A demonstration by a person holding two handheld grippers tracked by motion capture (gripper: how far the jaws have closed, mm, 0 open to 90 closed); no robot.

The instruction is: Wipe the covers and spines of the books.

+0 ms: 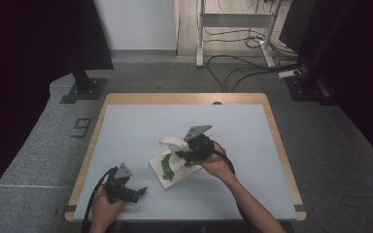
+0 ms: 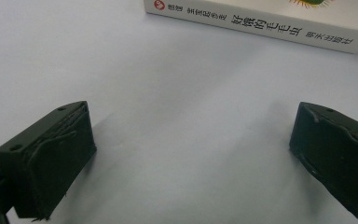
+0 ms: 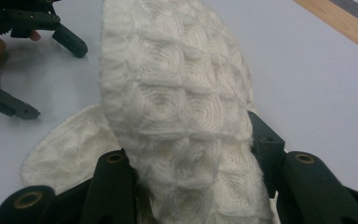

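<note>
White cloth (image 3: 177, 116) pinched between right gripper (image 3: 193, 158) jaws.

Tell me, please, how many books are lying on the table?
1: the book lies flat near the table's middle, partly under the white cloth the right gripper holds.

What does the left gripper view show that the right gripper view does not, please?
Left gripper view: the book's spine with printed characters, beyond wide-open jaws of the left gripper with bare table between them. Right gripper view: a white quilted cloth clamped in the right gripper, draped ahead of it, and a strip of the table's wooden edge. Both share the pale table top and the left gripper, which the right gripper view sees from afar.
</note>
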